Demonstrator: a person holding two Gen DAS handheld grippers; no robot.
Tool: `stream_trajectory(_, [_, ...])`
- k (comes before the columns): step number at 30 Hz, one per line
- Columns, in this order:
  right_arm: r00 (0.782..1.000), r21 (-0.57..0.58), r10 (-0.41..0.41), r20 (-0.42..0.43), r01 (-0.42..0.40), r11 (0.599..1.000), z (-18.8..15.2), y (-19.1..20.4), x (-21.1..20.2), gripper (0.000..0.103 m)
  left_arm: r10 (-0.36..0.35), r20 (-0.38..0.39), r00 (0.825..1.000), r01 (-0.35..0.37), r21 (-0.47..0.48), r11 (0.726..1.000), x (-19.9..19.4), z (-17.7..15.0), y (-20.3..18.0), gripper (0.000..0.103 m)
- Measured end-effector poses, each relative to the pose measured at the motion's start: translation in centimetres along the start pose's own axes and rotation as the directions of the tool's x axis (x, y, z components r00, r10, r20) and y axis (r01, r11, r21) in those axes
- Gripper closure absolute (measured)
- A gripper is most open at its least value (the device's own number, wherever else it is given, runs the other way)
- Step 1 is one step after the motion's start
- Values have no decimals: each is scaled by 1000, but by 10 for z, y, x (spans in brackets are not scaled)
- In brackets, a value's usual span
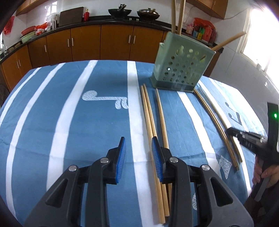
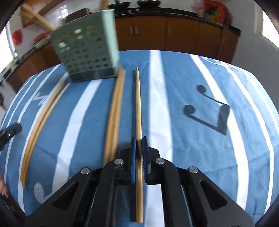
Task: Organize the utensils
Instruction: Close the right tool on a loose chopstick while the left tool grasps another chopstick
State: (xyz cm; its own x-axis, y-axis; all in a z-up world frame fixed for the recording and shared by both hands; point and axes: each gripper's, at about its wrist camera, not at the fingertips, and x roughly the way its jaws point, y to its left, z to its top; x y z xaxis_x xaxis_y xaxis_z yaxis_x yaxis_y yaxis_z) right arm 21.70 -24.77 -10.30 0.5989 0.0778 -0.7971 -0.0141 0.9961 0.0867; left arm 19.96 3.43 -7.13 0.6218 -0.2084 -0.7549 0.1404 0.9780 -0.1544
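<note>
The right claw is gripping a single bamboo chopstick between its blue pads, jaws nearly closed on it. The stick is running straight ahead along the claw's line, its far tip reaching toward the green perforated holder, a likely sign that it is being taken lengthwise so it can be tipped upright into that holder.

The left claw is standing partly open over the blue-and-white striped tablecloth, holding nothing. Its right-hand finger is sitting over a loose pair of chopsticks, with a third chopstick lying just beside them; whether the pad is touching them I cannot tell.

Another pair of chopsticks is lying to the right of the holder in the left wrist view, near the right claw. A few chopsticks are already standing in the holder, so the sorting appears partly done.

The cloth is carrying printed music notes; no brand name or readable writing is showing anywhere, and the right wrist view is blurred toward the holder.
</note>
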Motion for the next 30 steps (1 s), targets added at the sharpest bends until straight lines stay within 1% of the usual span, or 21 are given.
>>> stream_trajectory(2, [1000,54,-23,0,23,998,3,-13,1,96,-10,-12,1000,10,3,1000,3,-1,-2,73])
stream_trajectory(4, [1000,74,-20,-2,20,997,3,-20,1,96,-16,-21,1000,17,15,1000,6,-2,-5,76])
stream_trajectory(8, [1000,51,-25,4,25,998,2,-20,2,96,-15,-47,999,18,56,998,13,-4,-13,84])
stream_trajectory(9, [1000,50,-26,6,25,998,1,-20,2,96,-13,-52,999,16,64,998,15,-5,-14,84])
stream_trajectory(11, [1000,52,-24,5,23,998,1,-20,2,96,-1,-65,998,7,82,997,18,-7,-17,86])
stream_trajectory(15, [1000,49,-19,5,18,999,0,-21,0,96,21,-65,998,-15,101,995,20,-9,-18,87])
stream_trajectory(17, [1000,47,-19,6,19,999,1,-21,0,96,53,-77,996,-45,107,993,23,-11,-17,88])
stream_trajectory(19, [1000,46,-20,6,20,999,1,-21,-1,96,64,-70,995,-56,112,992,23,-11,-16,89])
stream_trajectory(24, [1000,46,-10,9,10,999,-1,-22,-2,95,79,-59,995,-73,102,992,24,-10,-19,89])
stream_trajectory(25, [1000,43,-11,13,10,999,-1,-21,-2,95,84,-55,995,-79,98,992,24,-9,-19,92])
stream_trajectory(26, [1000,38,-12,15,11,999,-2,-21,-3,95,94,-50,994,-90,89,992,25,-7,-18,95])
stream_trajectory(30, [1000,29,-7,20,6,1000,1,-20,-1,95,123,-38,992,-122,18,992,32,6,1,95])
